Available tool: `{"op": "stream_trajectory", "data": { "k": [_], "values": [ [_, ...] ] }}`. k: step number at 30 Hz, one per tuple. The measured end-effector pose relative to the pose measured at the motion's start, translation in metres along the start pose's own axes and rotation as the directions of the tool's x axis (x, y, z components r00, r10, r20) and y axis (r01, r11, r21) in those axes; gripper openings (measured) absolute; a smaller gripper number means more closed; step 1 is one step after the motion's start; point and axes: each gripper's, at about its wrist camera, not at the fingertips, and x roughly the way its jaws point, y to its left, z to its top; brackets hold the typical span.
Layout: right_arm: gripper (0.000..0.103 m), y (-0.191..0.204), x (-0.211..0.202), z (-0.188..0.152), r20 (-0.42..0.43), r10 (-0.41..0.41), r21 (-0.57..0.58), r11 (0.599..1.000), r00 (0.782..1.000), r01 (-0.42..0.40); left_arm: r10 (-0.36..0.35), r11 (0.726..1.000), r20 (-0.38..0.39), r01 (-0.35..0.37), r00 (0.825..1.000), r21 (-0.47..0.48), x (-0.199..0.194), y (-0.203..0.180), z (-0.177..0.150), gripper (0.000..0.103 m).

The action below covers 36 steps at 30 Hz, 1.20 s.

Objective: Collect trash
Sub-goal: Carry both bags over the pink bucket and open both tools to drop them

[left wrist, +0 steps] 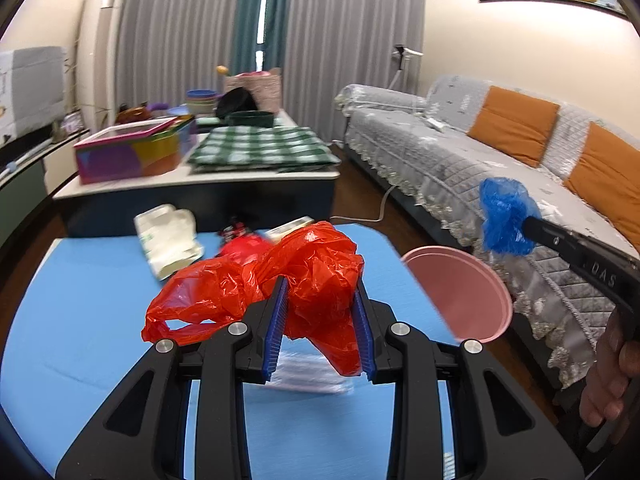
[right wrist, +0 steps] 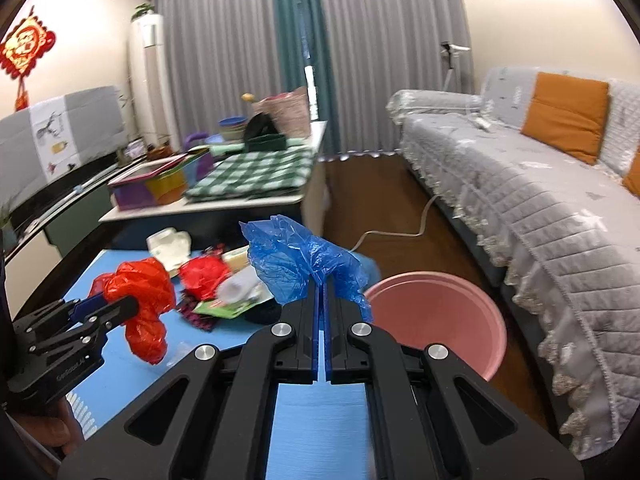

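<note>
Both grippers carry trash: our left gripper point(left wrist: 320, 320) clamps a crumpled red plastic bag point(left wrist: 312, 280) above the blue table point(left wrist: 80, 340), while our right gripper point(right wrist: 322, 304) is pinched nearly together on a blue plastic bag point(right wrist: 296, 260). We hold them lifted, likely to drop them into the pink bin point(right wrist: 440, 320) just beside the table's right edge. More wrappers point(right wrist: 216, 296) lie further along the table.

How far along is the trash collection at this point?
Nothing looks binned yet: what shows of the pink bin is bare. In hand: the left gripper clamps a red bag, the right gripper a blue bag. Left on the blue table: a white carton and wrappers.
</note>
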Motion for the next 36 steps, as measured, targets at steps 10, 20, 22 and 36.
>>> {"op": "stream_trajectory", "data": {
  "k": [10, 20, 22, 36],
  "values": [
    [0.002, -0.069, -0.006, 0.04, 0.032, -0.089, -0.027, 0.996, 0.995, 0.09, -0.121, 0.991, 0.022, 0.119, 0.992, 0.056, 0.026, -0.057, 0.031, 0.031],
    [0.002, -0.123, 0.031, 0.033, 0.001, -0.131, 0.085, 0.988, 0.991, 0.13, -0.209, 0.972, 0.011, 0.207, 0.978, 0.108, 0.068, -0.112, 0.046, 0.031],
    [0.002, -0.123, 0.038, 0.033, 0.002, -0.142, 0.069, 0.988, 0.99, 0.142, -0.222, 0.969, -0.003, 0.221, 0.975, 0.107, 0.082, -0.121, 0.044, 0.031],
    [0.002, -0.141, 0.09, 0.034, -0.055, -0.161, 0.092, 0.982, 0.985, 0.165, -0.27, 0.953, -0.086, 0.279, 0.959, 0.118, 0.148, -0.153, 0.032, 0.031]
  ]
}}
